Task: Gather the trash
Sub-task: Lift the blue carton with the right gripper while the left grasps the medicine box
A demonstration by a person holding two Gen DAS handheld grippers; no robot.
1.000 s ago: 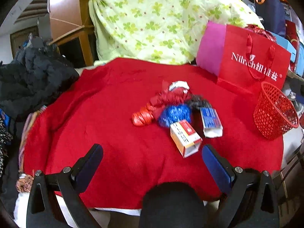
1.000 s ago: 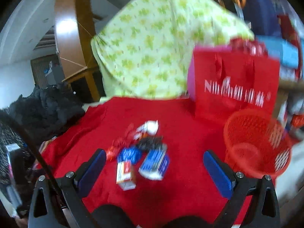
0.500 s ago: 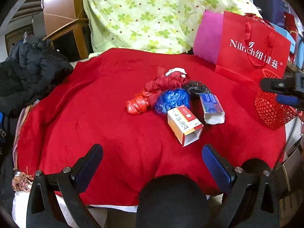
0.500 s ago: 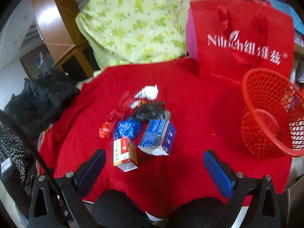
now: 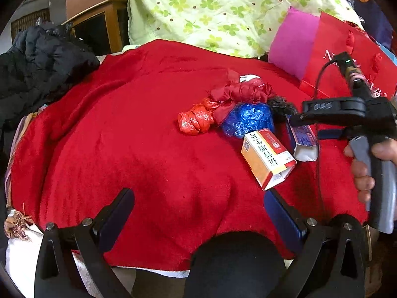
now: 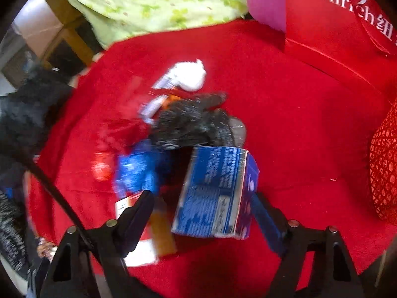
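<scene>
While both grippers stay unclenched, trash sits heaped on the red cloth [image 5: 124, 129].
Right gripper [image 6: 202, 204] straddles the blue box [image 6: 215, 193], jaws just narrowing, pads not visibly pressing; left gripper [image 5: 198, 198] hovers released near the orange box [image 5: 268, 157]. Bag wads [image 5: 238, 111] adjoin both boxes; red basket [image 6: 384, 171] at right.

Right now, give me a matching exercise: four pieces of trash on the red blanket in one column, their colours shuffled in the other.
Things:
1. open box between the right gripper fingers
2. open box nearest the left gripper
3. crumpled bag
4. wad

Colours:
A. white
B. orange, red and white
C. blue
D. black

Pairs: 1-C, 2-B, 3-D, 4-A
</scene>
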